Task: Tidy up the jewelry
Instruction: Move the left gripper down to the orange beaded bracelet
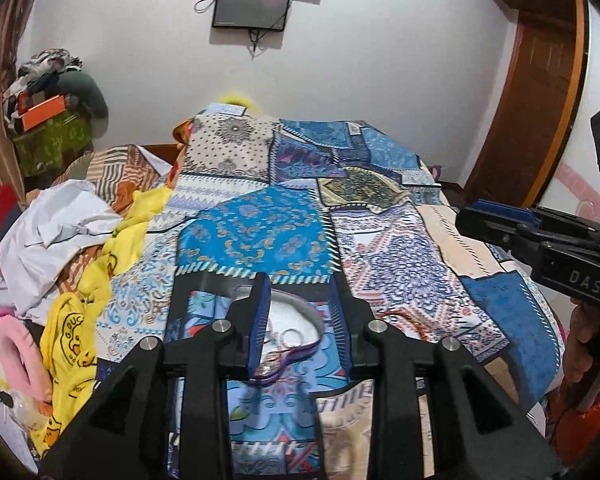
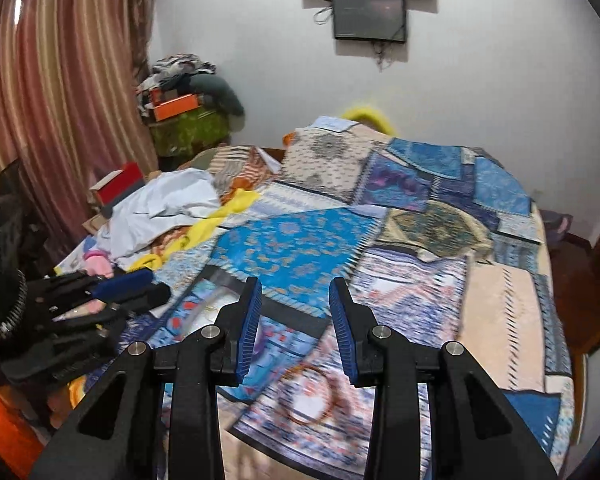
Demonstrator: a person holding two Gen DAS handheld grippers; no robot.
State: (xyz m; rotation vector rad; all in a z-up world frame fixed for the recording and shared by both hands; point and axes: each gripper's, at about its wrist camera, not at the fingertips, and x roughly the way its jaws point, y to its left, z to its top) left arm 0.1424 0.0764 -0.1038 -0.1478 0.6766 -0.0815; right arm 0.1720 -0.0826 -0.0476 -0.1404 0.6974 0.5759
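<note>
Patchwork bedspread [image 1: 260, 236] in blues and creams covers the bed. On it, between the spread jaws of the left gripper [image 1: 296, 312], lies a white dish [image 1: 296, 320] with a small ring [image 1: 290, 337] and a purple bangle [image 1: 278, 364] whose long axis runs toward the lower left; its far end is hidden by the blue pad. The right gripper [image 2: 296, 320], jaws apart and empty, hovers above an orange bangle [image 2: 310, 394], lying flat and blurred.
</note>
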